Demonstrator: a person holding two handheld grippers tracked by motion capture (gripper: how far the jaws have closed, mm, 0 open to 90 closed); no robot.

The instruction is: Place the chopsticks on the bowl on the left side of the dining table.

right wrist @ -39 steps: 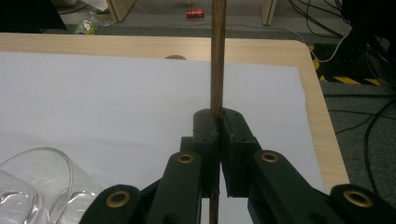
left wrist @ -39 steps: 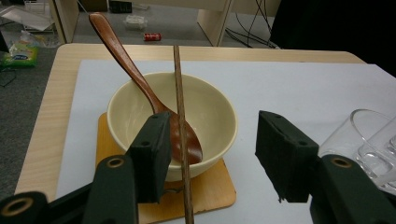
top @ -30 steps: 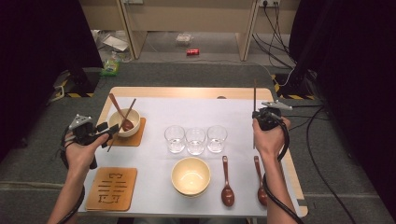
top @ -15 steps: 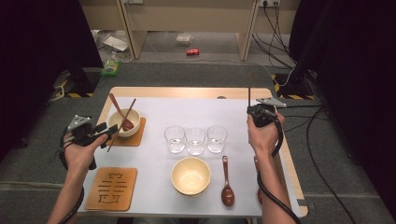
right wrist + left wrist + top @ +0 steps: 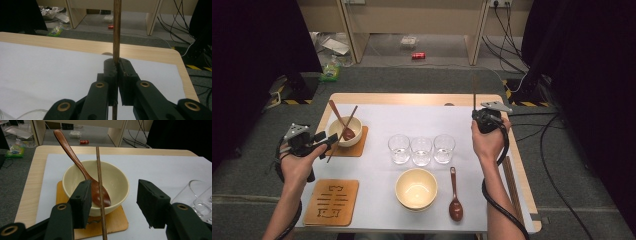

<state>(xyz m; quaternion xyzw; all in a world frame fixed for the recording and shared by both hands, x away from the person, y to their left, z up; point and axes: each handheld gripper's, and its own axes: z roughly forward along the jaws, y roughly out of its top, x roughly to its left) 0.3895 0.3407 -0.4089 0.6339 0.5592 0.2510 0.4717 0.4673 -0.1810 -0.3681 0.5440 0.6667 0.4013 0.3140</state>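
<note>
Right claw (image 5: pixel 117 65) clamped on chopstick (image 5: pixel 116 30), left claw (image 5: pixel 113 197) apart w/ bowl (image 5: pixel 117 183) ahead, glasses (image 5: pixel 421 148) between.

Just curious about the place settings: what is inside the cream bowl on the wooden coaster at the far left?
Inside the bowl a brown wooden spoon leans on the rim, and one chopstick lies across it. The spoon's head and a black pad cover part of the bottom.

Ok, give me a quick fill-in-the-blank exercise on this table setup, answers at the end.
1. The right gripper is shut on a wooden ____.
2. The far bowl sits on a coaster and holds a chopstick and a ____.
3. Mid-table stand ____ empty glasses.
4. The left gripper has its jaws ____.

Answers: chopstick; spoon; three; open
</note>
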